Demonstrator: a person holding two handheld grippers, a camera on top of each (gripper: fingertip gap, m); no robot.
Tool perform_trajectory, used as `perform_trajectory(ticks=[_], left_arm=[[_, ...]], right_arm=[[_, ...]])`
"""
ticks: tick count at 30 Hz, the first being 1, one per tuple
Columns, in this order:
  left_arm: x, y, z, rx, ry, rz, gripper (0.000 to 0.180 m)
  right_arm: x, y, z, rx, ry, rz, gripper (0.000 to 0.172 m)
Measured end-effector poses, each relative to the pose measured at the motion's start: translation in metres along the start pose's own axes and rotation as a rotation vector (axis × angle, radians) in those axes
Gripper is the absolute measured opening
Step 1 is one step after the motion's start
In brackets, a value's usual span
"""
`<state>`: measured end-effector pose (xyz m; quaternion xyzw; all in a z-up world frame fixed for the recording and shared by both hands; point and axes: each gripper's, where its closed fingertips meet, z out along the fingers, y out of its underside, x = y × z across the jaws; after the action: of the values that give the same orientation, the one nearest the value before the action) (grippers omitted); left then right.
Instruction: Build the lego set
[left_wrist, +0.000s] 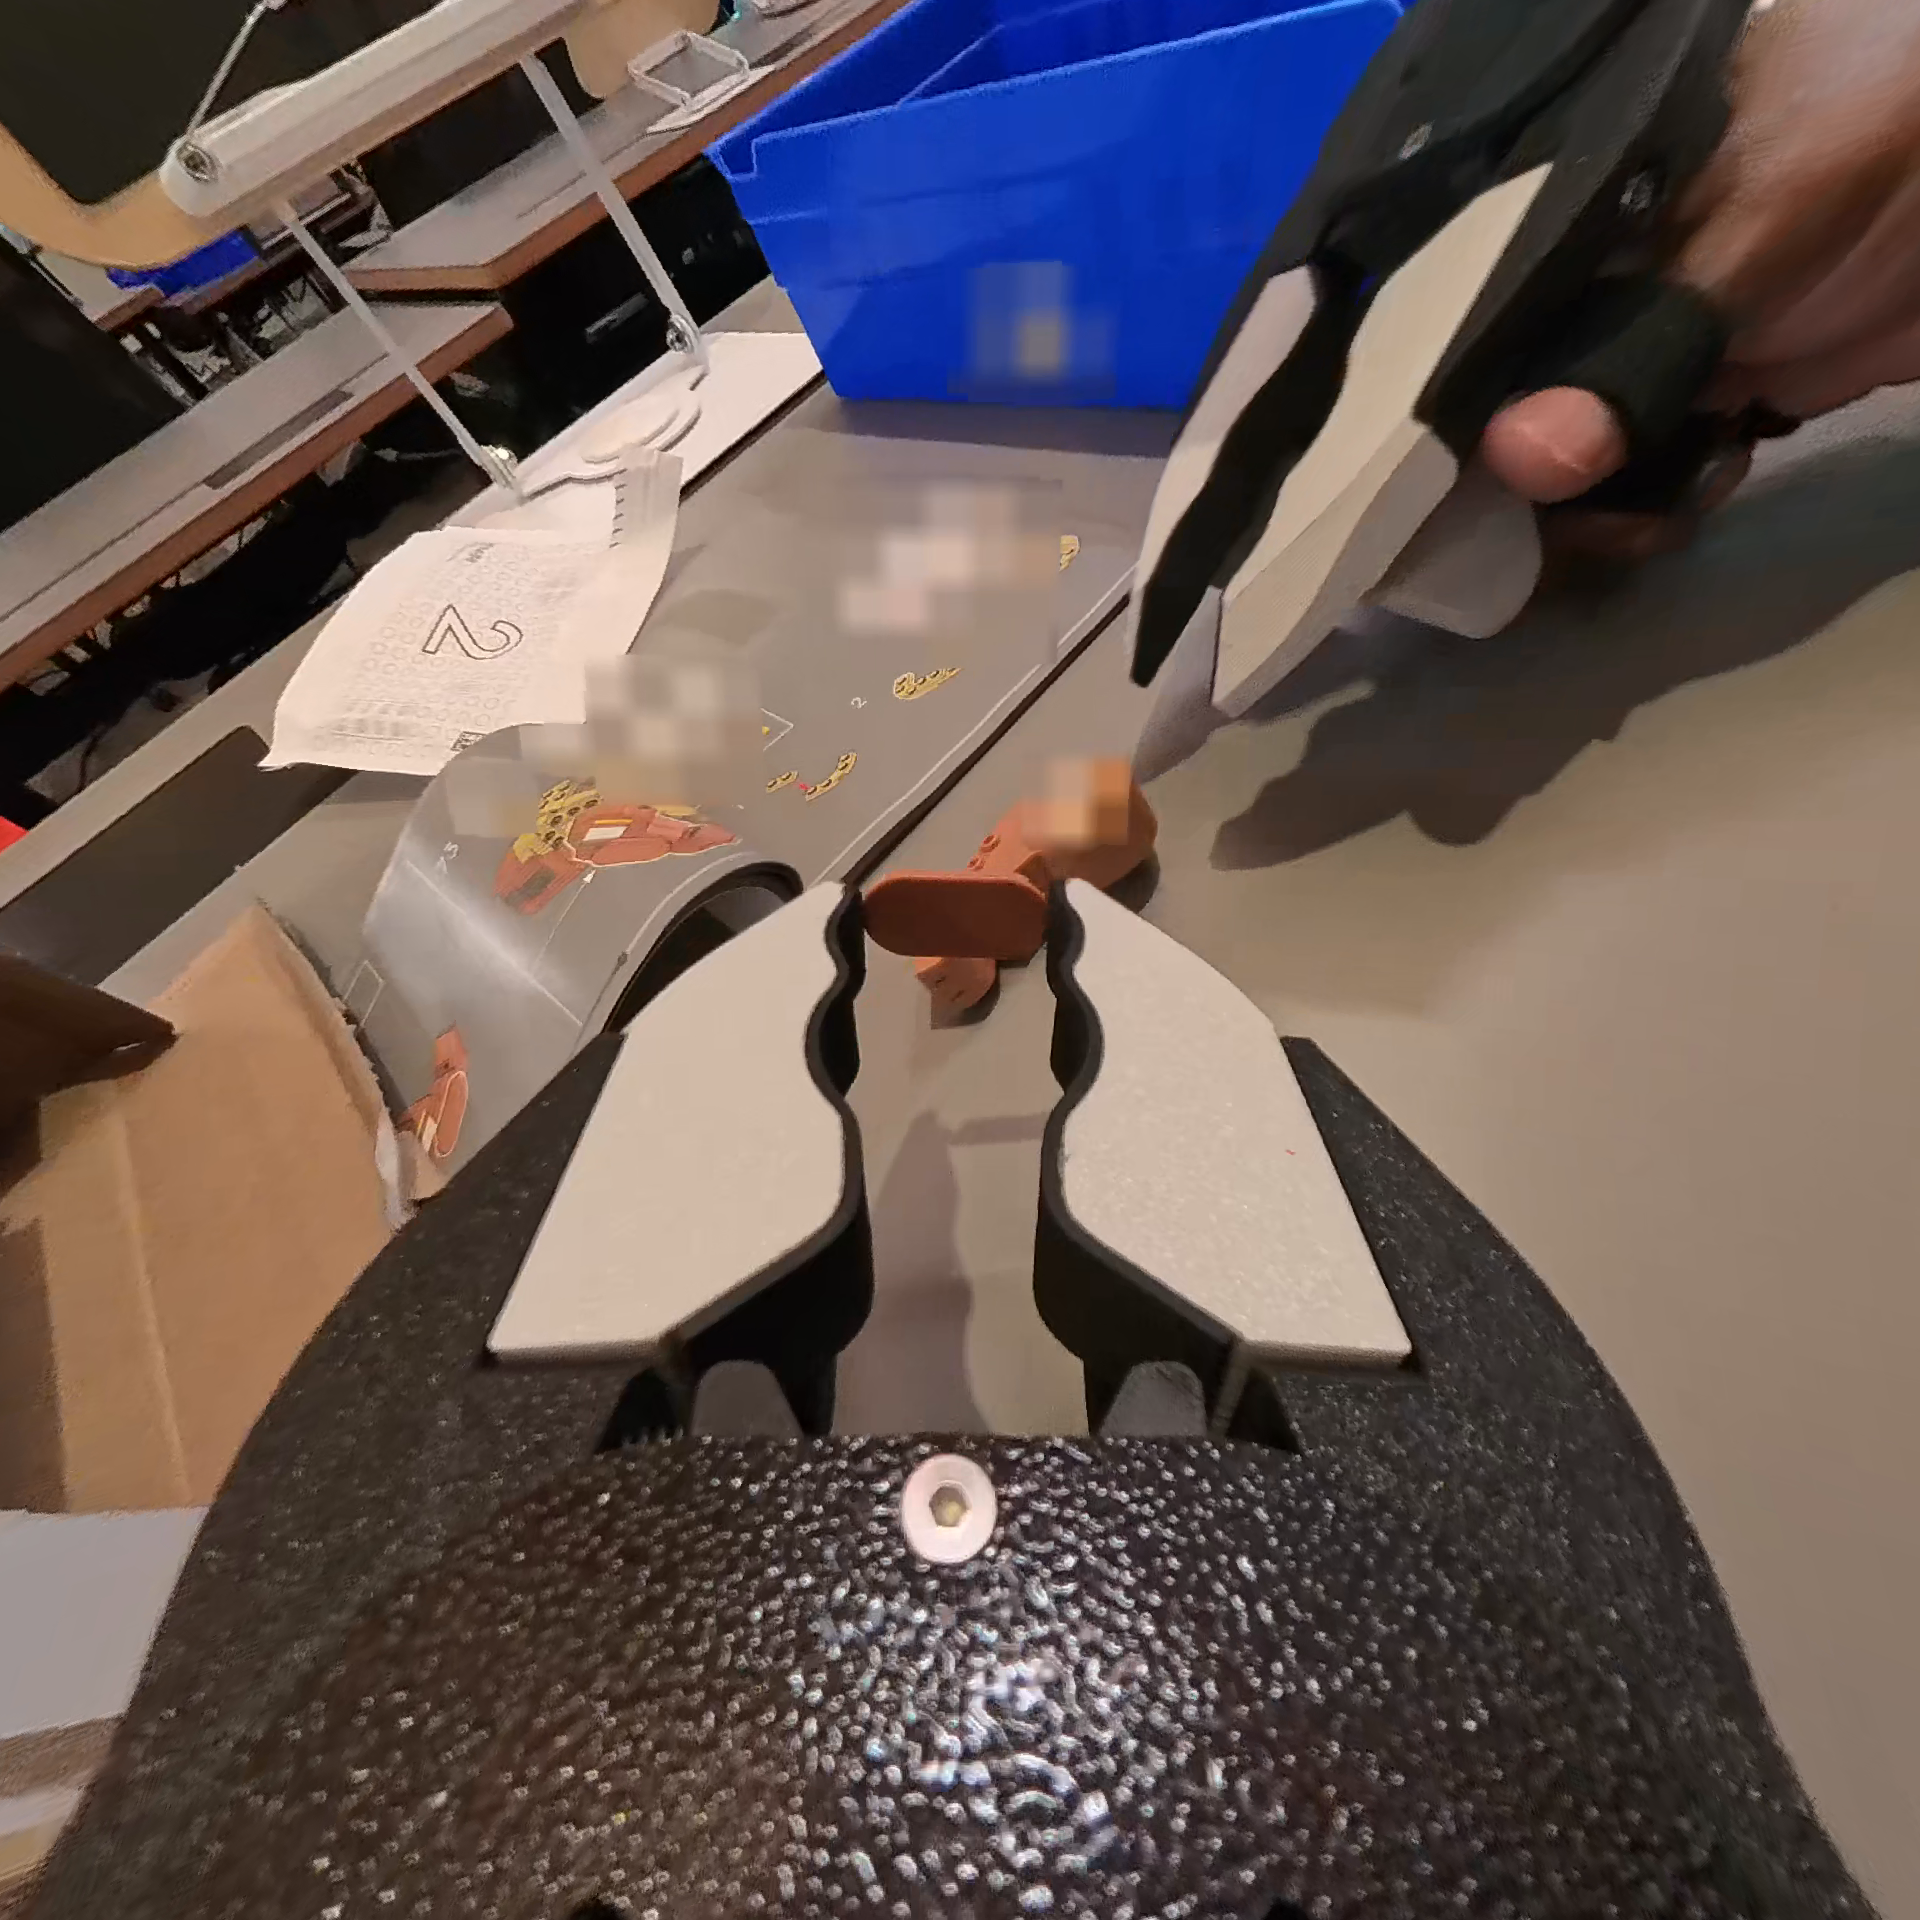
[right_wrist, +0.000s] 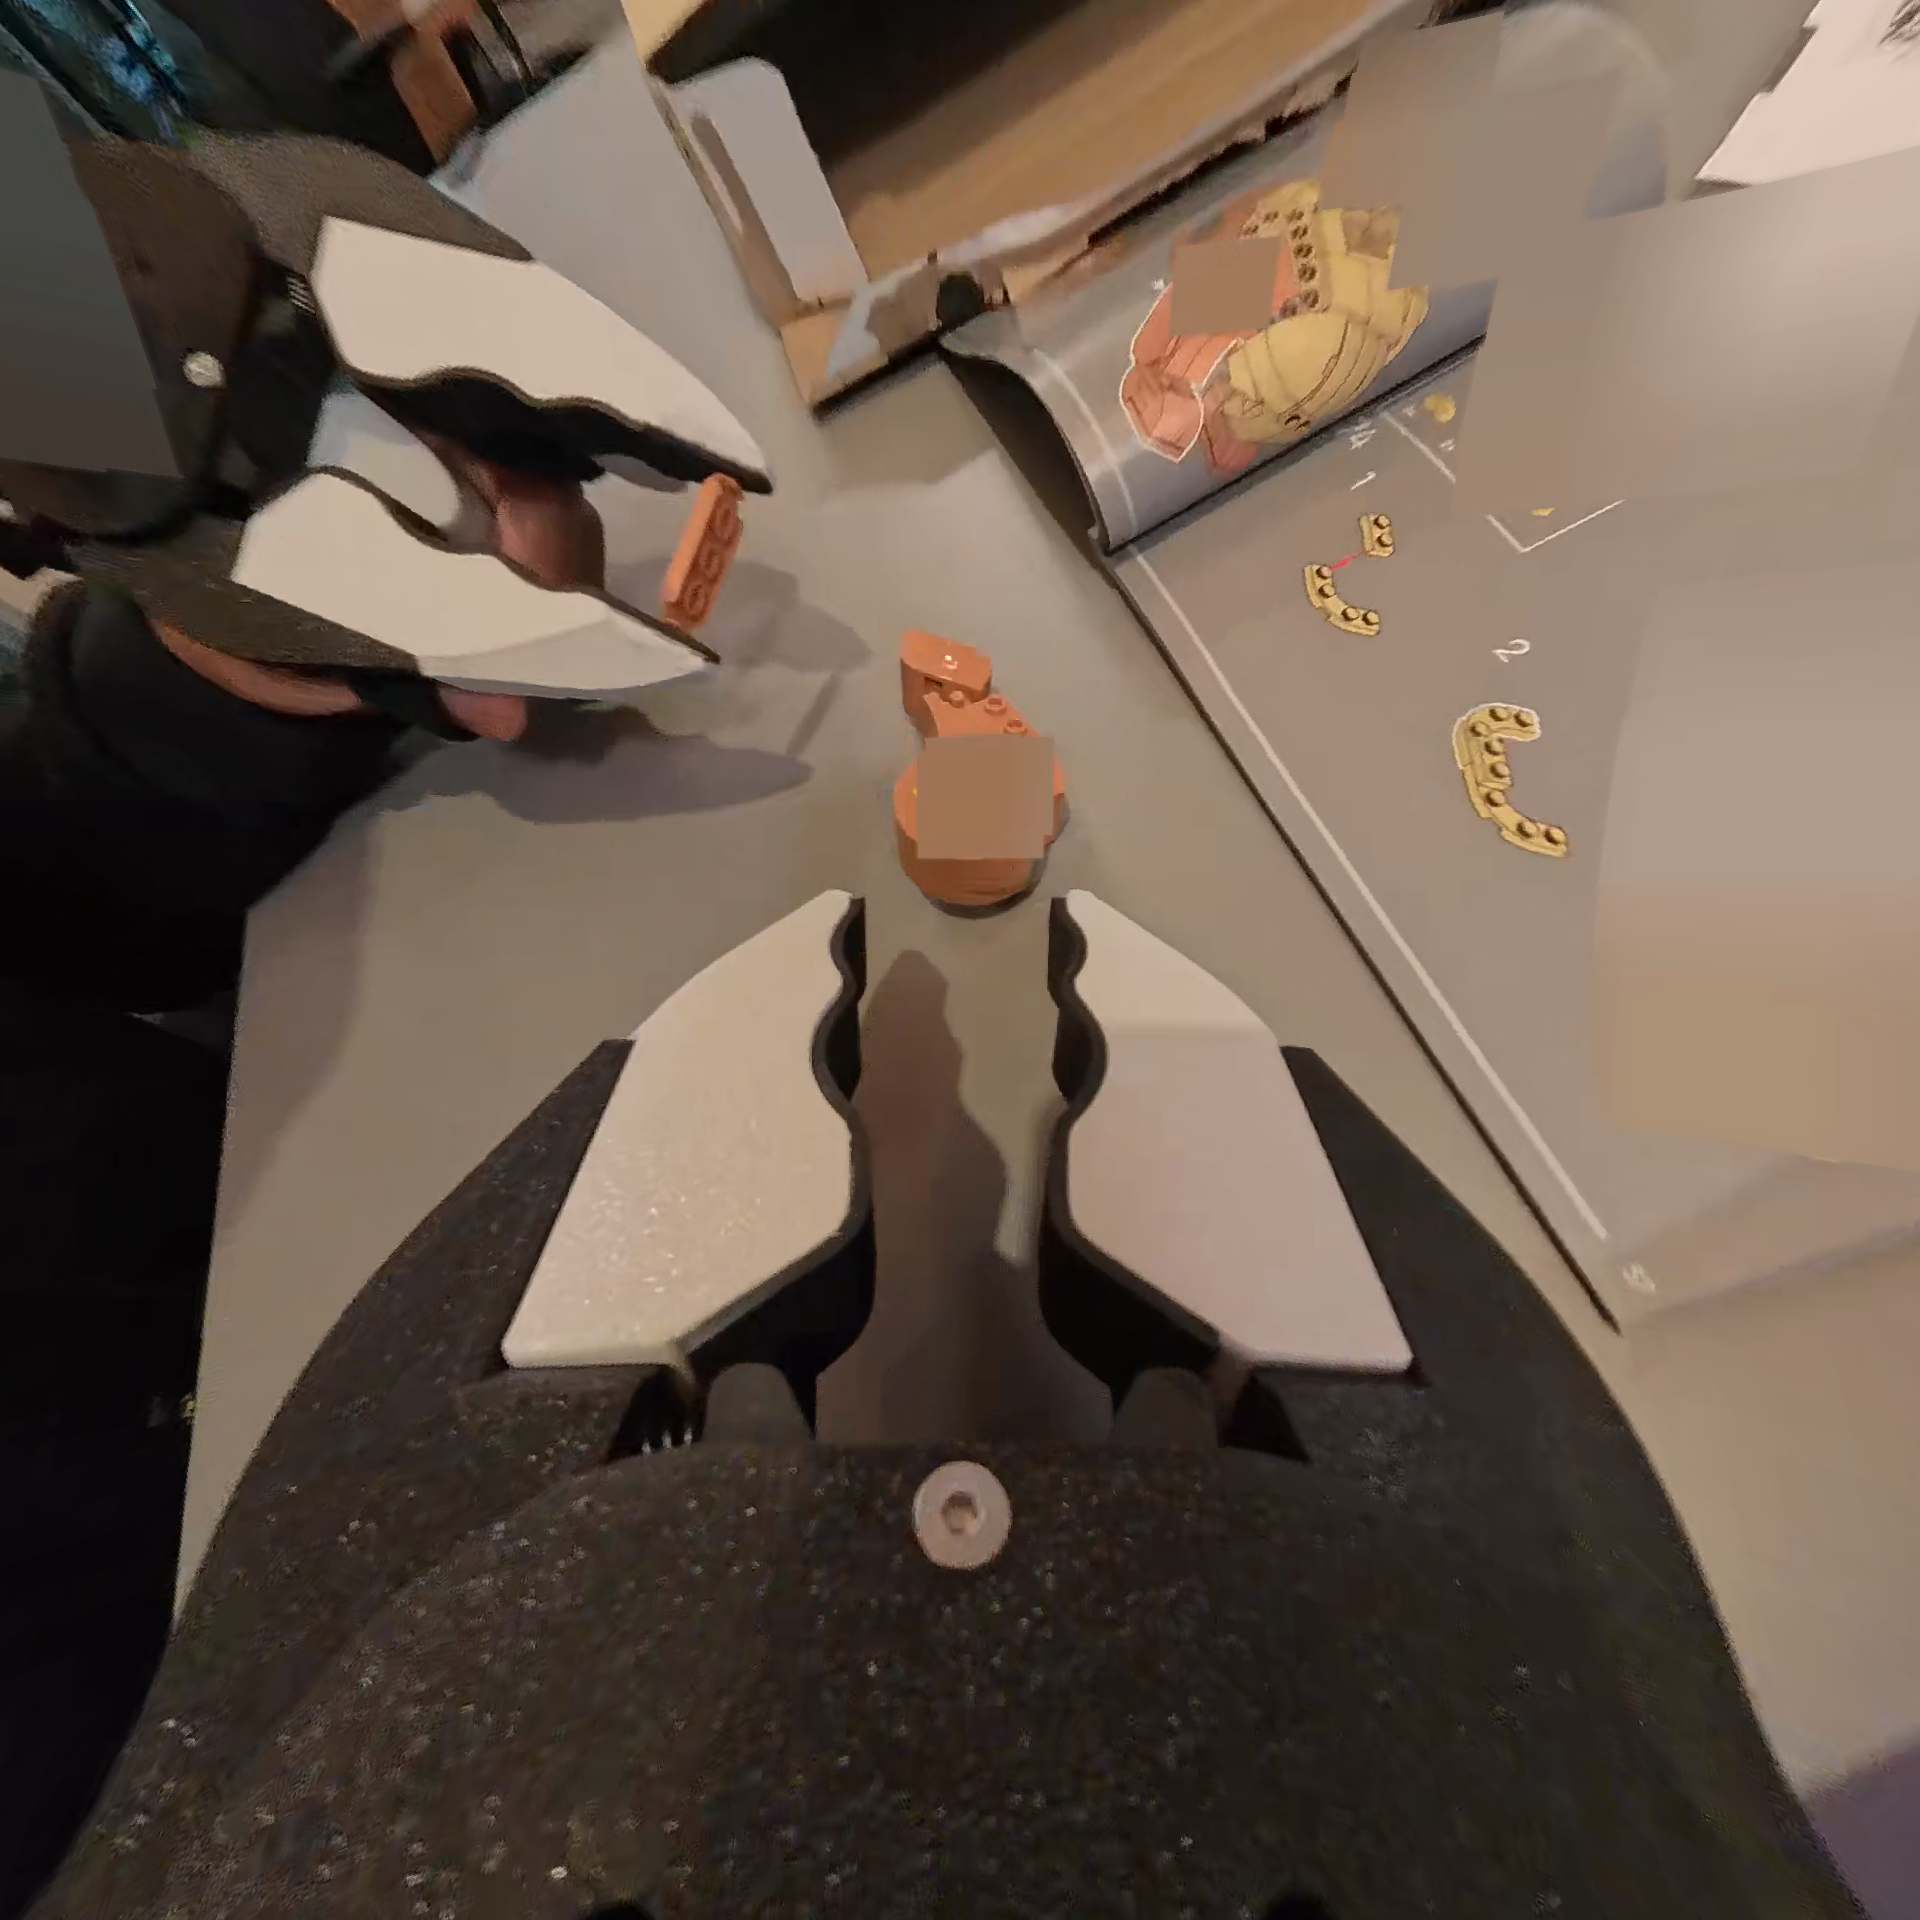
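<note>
Left wrist view: the left gripper (left_wrist: 954, 914) holds a flat orange plate (left_wrist: 956, 920) between its fingertips, both pads pressing on its ends, above the desk (left_wrist: 1455, 1039). Beyond lie an orange brick assembly (left_wrist: 1039, 842), an open booklet (left_wrist: 810, 644), a blue bin (left_wrist: 1018, 187) and a printed sheet (left_wrist: 468, 644).

Right wrist view: the right gripper (right_wrist: 956, 914) is parted, fingers holding nothing, just short of the assembly (right_wrist: 966, 727). The plate (right_wrist: 704, 561) shows edge-on here; bin and sheet fall outside.
</note>
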<state>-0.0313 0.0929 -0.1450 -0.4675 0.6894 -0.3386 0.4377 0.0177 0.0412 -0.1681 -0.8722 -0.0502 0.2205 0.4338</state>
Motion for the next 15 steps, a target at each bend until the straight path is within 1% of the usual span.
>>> perform_trajectory(ticks=[6, 8, 10, 14, 15], left_arm=[[-0.001, 0.007, -0.002, -0.021, 0.001, 0.048, 0.033], [0.000, 0.007, -0.002, -0.028, 0.005, 0.055, 0.033], [0.001, 0.007, -0.002, -0.030, 0.011, 0.070, 0.033], [0.005, 0.004, -0.002, -0.021, 0.041, 0.098, 0.033], [0.006, 0.003, -0.002, -0.013, 0.053, 0.106, 0.033]], right_arm=[[0.009, 0.004, 0.025, -0.128, 0.091, -0.013, 0.058], [0.011, 0.006, 0.030, -0.158, 0.126, -0.043, 0.062], [0.010, 0.006, 0.035, -0.176, 0.134, -0.082, 0.059], [0.001, 0.005, 0.042, -0.204, 0.071, -0.167, 0.036], [-0.003, 0.005, 0.043, -0.209, 0.038, -0.197, 0.036]])
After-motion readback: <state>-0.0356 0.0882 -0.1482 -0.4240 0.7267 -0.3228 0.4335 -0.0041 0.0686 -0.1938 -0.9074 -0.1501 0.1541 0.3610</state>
